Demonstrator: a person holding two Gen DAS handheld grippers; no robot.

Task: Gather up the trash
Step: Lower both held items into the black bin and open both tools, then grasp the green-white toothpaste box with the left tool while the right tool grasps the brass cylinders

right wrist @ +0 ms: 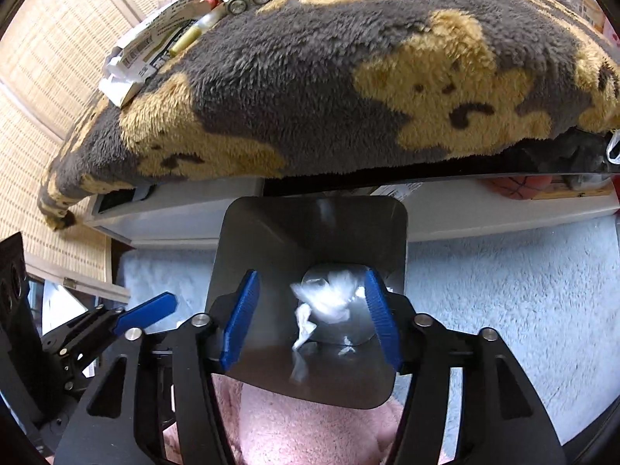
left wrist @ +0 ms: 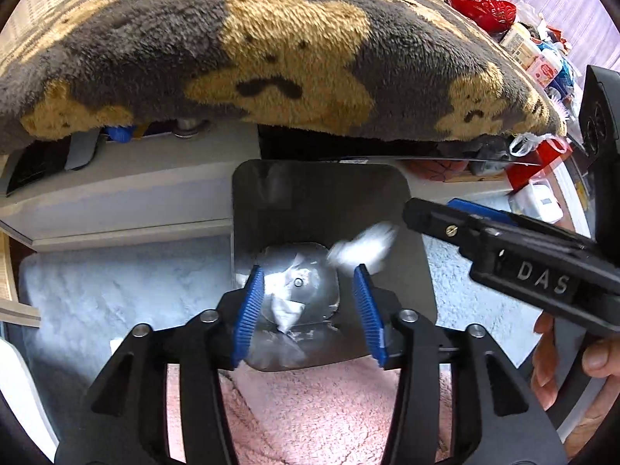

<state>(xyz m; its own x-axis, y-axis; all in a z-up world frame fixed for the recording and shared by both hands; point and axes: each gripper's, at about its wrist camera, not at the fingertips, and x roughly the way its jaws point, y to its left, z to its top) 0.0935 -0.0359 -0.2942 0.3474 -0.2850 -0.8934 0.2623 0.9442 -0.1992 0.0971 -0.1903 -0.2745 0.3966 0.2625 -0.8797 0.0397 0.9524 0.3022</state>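
Above the grey metal bin (right wrist: 310, 232), we hold both grippers, left (left wrist: 308, 310) and right (right wrist: 310, 317), released, a crumpled white tissue (right wrist: 329, 298), light, soft, pinchable anywhere, falling inside.

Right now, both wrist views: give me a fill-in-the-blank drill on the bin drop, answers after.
1. The white crumpled tissue is blurred in mid-air above the open grey ____.
2. The jaws of the right hand-held gripper stand ____.
3. The blanket with bear faces hangs over the bin and is grey and ____.
4. The left hand-held gripper holds ____.

Answers: bin; open; tan; nothing
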